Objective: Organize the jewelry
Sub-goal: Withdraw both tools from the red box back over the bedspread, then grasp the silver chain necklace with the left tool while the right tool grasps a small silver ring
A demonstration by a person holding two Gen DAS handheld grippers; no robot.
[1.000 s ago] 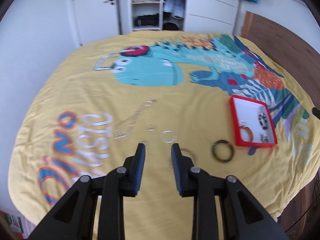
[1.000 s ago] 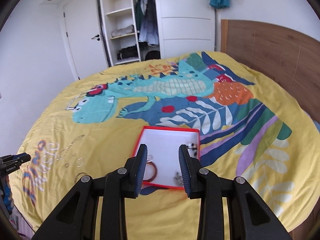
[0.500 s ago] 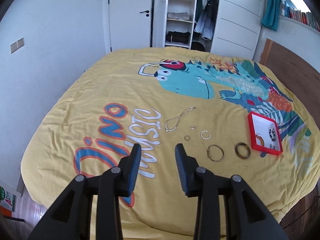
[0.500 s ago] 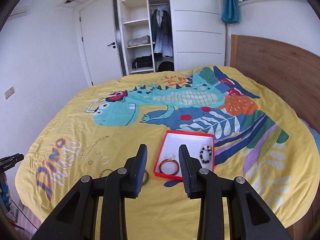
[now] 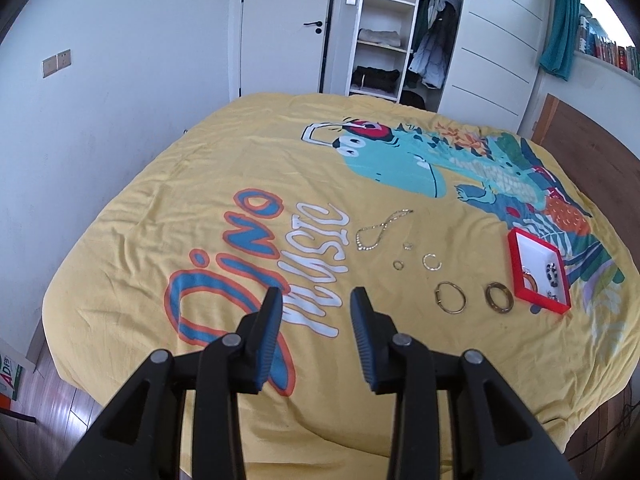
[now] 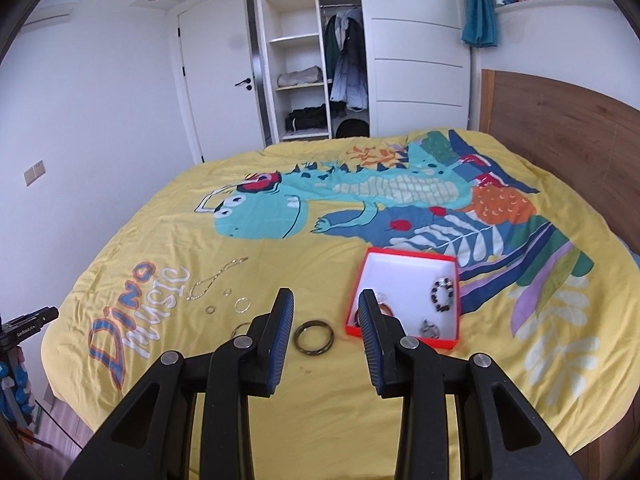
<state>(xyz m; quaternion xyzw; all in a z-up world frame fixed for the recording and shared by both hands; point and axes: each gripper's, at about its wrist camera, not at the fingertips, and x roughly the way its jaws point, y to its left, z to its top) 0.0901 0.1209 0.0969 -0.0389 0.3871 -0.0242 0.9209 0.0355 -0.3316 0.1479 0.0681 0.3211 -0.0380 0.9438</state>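
On the yellow dinosaur bedspread (image 5: 240,168) lie a chain necklace (image 5: 376,232), two tiny rings (image 5: 398,265), a small hoop (image 5: 432,262), a gold hoop (image 5: 438,298) and a dark bangle (image 5: 489,301). The red box (image 5: 516,264) to their right holds a beaded bracelet (image 6: 442,294), an orange bangle (image 6: 386,308) and a small silver piece (image 6: 430,328). My left gripper (image 5: 316,296) hangs open and empty over the printed lettering, left of the jewelry. Open and empty as well, my right gripper (image 6: 326,296) hovers above the dark bangle (image 6: 297,338), beside the box (image 6: 408,251).
The near edge of the bed drops to a wooden floor (image 5: 48,396). A wooden headboard (image 6: 560,140) bounds the right side. A white door (image 5: 280,28) and an open wardrobe (image 6: 308,80) stand beyond the far end. A tripod (image 6: 28,320) stands at the left of the bed.
Both grippers have drawn back and away from the bed, so the jewelry looks smaller. The left one's jaws stand wider and it has shifted left, away from the rings.
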